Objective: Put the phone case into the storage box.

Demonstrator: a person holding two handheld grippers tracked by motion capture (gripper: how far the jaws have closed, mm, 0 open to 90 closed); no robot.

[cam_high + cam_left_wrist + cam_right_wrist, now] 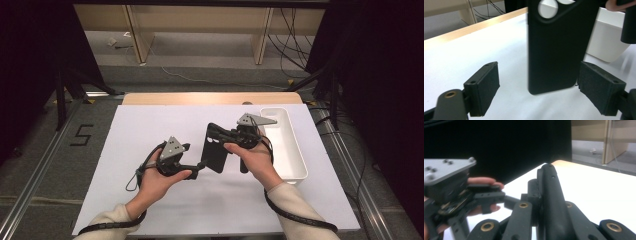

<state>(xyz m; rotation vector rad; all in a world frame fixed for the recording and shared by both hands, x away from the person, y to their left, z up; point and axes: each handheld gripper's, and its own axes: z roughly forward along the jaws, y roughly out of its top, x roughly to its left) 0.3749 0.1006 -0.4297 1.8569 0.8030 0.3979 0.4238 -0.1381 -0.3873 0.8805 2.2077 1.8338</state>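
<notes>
Honestly, several parts are cut off or murky for you: the phone case (pixel 555 47) runs off the top edge of the left gripper view with only part of its round camera cut-outs visible, and in the right gripper view it is seen edge-on and blurred, so its face cannot be read there. Starting at your left, the left gripper (pixel 196 169) sits in your left hand (pixel 159 182), its grey three-cornered plate on top and a cable looping from it; its jaws stand well apart, their matte black pads rough and blocky, with the case's lower rounded corner between them but touching neither pad. The case is a thin, smooth, matte black slab with rounded corners, held upright just above the white table sheet (pixel 150 130) near the middle of the table. Moving right, the right gripper (pixel 226 136), in your right hand (pixel 256 160), has its jaws clamped flat against the case's upper edge, brass-coloured pivots showing at the base of the black links. Farthest right lies a long white plastic tray (pixel 295 155) with rounded corners and glossy walls, partly hidden behind your right hand, its near end cropped by the case in the left gripper view.
</notes>
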